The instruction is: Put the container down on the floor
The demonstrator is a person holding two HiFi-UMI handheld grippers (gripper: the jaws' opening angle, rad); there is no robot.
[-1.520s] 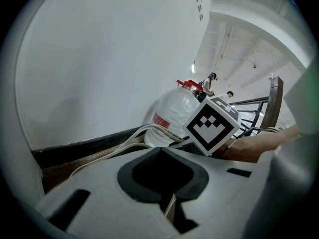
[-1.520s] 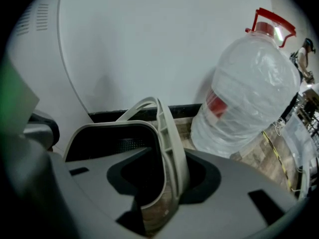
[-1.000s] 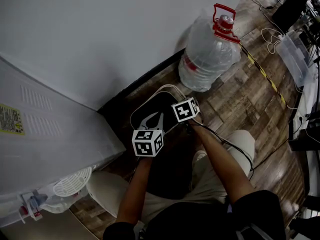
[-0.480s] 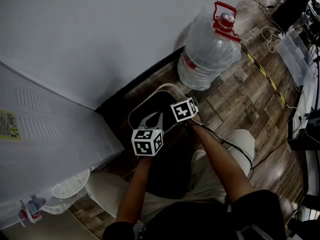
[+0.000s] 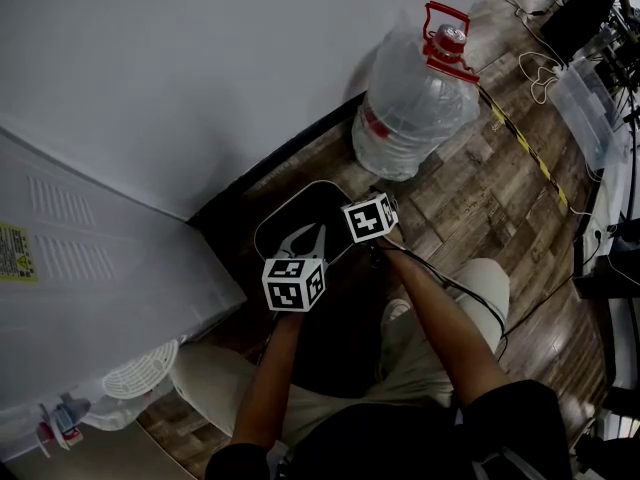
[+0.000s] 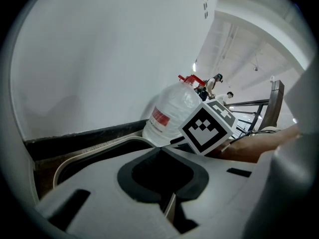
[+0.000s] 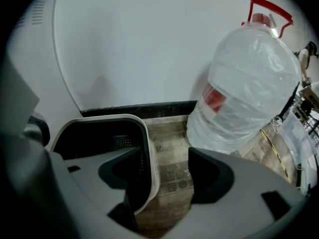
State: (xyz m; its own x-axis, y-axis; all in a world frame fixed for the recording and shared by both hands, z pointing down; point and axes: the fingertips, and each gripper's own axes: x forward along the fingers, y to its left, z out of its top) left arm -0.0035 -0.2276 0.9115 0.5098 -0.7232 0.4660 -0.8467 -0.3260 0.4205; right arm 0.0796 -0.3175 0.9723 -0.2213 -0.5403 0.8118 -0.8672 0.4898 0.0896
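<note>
The container [image 7: 147, 148] sat on the floor [image 7: 174, 133] by the far wall, left of the water bottle [image 7: 244, 88] – so the right gripper [image 7: 167, 169], jaws just spread wide astride its rim, gripped nothing, the left gripper [image 6: 162, 176] closed, empty.

I take this for a workroom or lab, not a home. The wood-plank floor [image 5: 470, 193] has a strip of yellow-and-black warning tape [image 5: 545, 172] running across it. Loose cables [image 5: 535, 68] trail along the far edge, next to clear plastic bins [image 5: 588, 108] and dark equipment. A big water jug [image 5: 415, 108] stands against the bare white wall [image 5: 200, 68]. On my left is a white appliance [image 5: 100, 268] with vent slots and a yellow label.
</note>
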